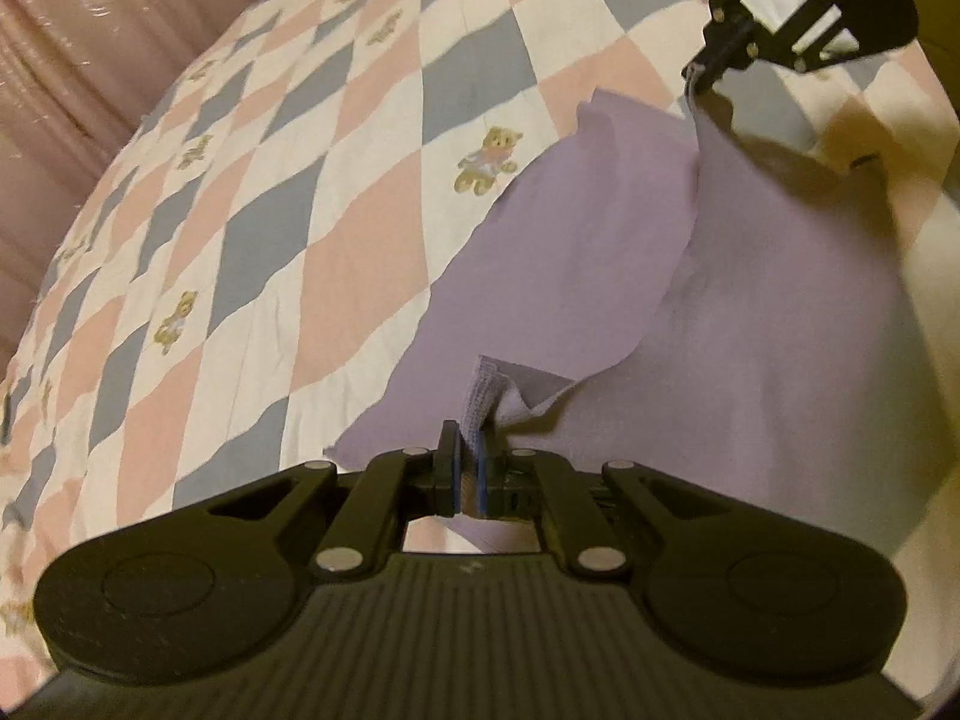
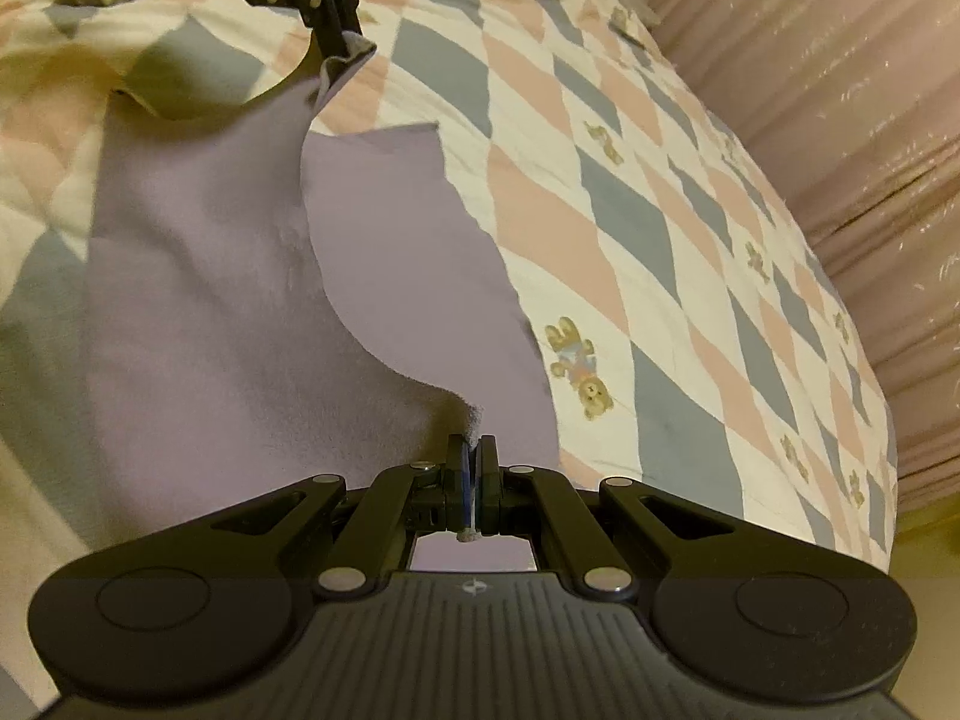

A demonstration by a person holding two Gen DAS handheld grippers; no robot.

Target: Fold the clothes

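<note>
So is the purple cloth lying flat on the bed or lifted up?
Lifted: both hand-held grippers pinch the purple cloth by an edge, and it drapes down onto the quilt.

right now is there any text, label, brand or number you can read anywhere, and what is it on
No readable words or numbers anywhere.
Small embossed emblem on the right tongs body: a symbol, not letters.
A fainter mark on the left tongs body: too blurred to read.
The quilt shows only teddy bear pictures; the lilac cloth shows no label.

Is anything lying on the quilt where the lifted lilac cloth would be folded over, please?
Nothing visible: both grippers, left gripper and right gripper, pinch corners of the lilac cloth, and the patchwork quilt beyond it shows only its printed pattern.
</note>
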